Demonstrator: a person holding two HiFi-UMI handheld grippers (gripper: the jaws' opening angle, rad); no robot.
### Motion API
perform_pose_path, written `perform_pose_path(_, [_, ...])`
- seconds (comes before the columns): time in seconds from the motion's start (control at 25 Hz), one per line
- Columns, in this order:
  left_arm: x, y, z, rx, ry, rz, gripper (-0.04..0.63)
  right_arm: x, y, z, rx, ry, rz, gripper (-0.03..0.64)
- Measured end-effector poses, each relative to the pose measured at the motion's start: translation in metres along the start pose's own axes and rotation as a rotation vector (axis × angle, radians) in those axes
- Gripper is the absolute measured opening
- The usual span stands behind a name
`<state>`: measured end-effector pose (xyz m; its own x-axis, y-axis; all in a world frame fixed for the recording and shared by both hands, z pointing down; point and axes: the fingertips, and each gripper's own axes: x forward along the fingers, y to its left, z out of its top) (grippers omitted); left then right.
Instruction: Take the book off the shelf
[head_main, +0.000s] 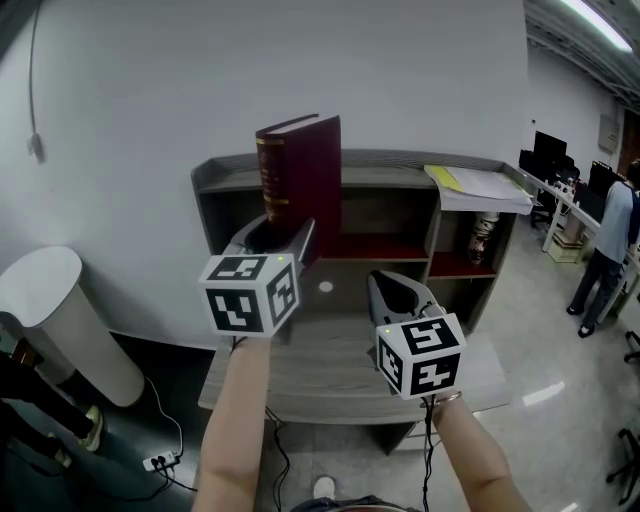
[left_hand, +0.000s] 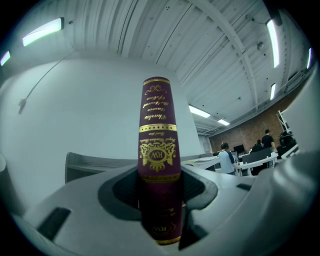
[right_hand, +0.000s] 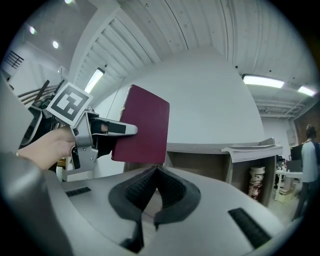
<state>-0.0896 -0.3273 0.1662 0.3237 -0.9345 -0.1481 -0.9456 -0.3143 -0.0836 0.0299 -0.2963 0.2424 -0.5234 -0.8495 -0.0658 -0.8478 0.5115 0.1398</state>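
Note:
A thick maroon book with gold print on its spine stands upright in the air in front of the grey shelf unit. My left gripper is shut on its lower part, one jaw on each cover. In the right gripper view the book shows as a flat maroon cover held by the left gripper. My right gripper hangs lower and to the right, above the desk. Its jaws meet at the tips with nothing between them.
A stack of papers lies on the shelf's top right. A patterned cup stands in the right compartment. A white cylinder stands on the floor at the left. A person stands far right among desks.

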Motion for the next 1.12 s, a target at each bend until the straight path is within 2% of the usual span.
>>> perform_pose_path(0.8, [-0.047,-0.045,-0.070,-0.043,0.112,-0.018,0.204,-0.058,0.007,-0.051,0.057,0.092,0.004,0.008])
perform_pose_path(1.12, [-0.067,-0.062,-0.096,-0.065,0.126,-0.018,0.204,-0.073,0.013,-0.068,0.060,0.117,-0.005,0.008])
